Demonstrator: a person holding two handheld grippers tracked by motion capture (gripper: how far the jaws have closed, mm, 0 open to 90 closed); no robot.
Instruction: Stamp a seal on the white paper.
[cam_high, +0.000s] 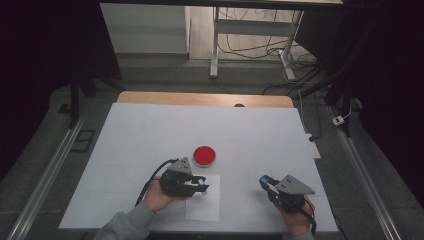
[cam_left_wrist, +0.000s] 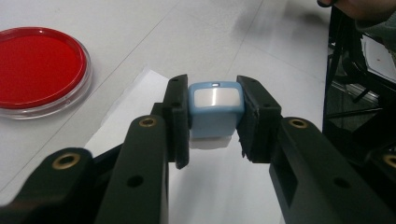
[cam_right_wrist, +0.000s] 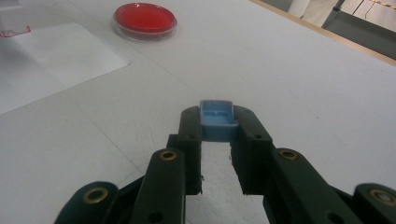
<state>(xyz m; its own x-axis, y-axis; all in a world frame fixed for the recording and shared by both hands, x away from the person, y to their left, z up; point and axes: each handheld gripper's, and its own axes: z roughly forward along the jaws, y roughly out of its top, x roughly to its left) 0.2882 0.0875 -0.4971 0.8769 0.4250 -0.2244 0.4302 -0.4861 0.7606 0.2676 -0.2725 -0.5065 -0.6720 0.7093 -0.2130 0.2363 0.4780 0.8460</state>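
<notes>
My left gripper (cam_left_wrist: 215, 119) is shut on a small light-blue block with a white face (cam_left_wrist: 215, 107), held just above a white sheet of paper (cam_left_wrist: 135, 105). In the high view this gripper (cam_high: 202, 189) hangs over the paper's upper left corner (cam_high: 210, 200). My right gripper (cam_right_wrist: 216, 123) is shut on a small blue cap-like piece (cam_right_wrist: 216, 117), low over the bare table. From above, the right gripper (cam_high: 265, 182) sits near the front right, apart from the paper. A round red dish with a clear rim (cam_high: 204, 156) lies just beyond the paper.
The white tabletop (cam_high: 150, 135) stretches wide behind and to both sides of the dish. A small red mark (cam_right_wrist: 14, 32) shows on the paper's far corner (cam_right_wrist: 56, 56). The red dish (cam_left_wrist: 37, 70) lies close to the left of my left jaws. Table edges drop to dark floor and rails.
</notes>
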